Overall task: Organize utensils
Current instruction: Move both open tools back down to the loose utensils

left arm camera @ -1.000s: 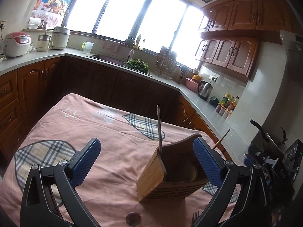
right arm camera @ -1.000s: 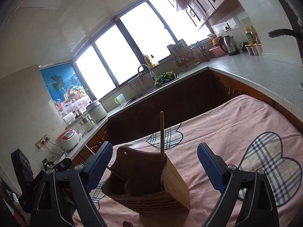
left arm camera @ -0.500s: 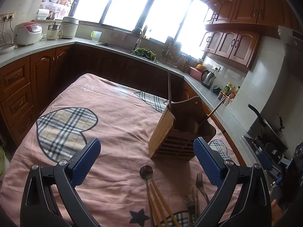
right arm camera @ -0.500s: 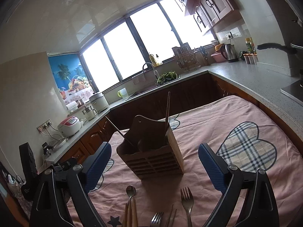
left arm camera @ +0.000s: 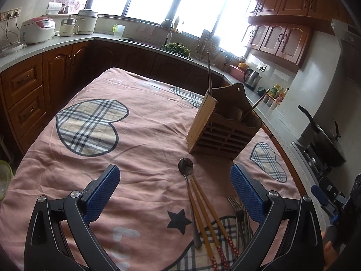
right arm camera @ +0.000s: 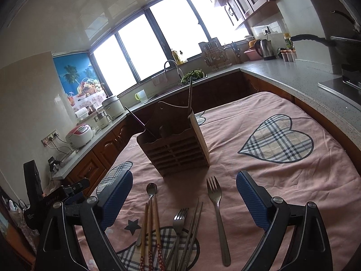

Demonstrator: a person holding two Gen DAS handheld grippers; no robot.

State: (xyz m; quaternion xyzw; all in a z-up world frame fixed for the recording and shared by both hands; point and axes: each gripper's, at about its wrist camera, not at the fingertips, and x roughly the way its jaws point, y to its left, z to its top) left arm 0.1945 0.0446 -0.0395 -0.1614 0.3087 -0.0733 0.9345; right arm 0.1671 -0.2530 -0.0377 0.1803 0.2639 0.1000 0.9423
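A wooden utensil holder (left arm camera: 222,127) (right arm camera: 174,148) stands on the pink tablecloth with two chopsticks (left arm camera: 209,73) sticking up from it. In front of it lie a metal spoon (left arm camera: 189,185) (right arm camera: 150,192), wooden chopsticks with red patterned ends (left arm camera: 209,221) (right arm camera: 150,230), forks (left arm camera: 240,216) (right arm camera: 178,223), dark chopsticks (right arm camera: 191,228) and one separate fork (right arm camera: 217,212). My left gripper (left arm camera: 174,188) hangs open above the spoon and chopsticks. Above the forks, my right gripper (right arm camera: 183,198) is open too. Neither holds anything.
The table (left arm camera: 90,122) sits in a U-shaped kitchen with wooden cabinets (left arm camera: 22,88) and grey counters (right arm camera: 293,79) close on three sides. A rice cooker (left arm camera: 37,29), a kettle (right arm camera: 265,49) and a dish rack (right arm camera: 214,55) stand on the counters. A pan (left arm camera: 325,140) rests on the stove.
Both grippers have pulled back and up from the holder. The holder now looks farther away, and the spoon, chopsticks and forks in front of it have come into view.
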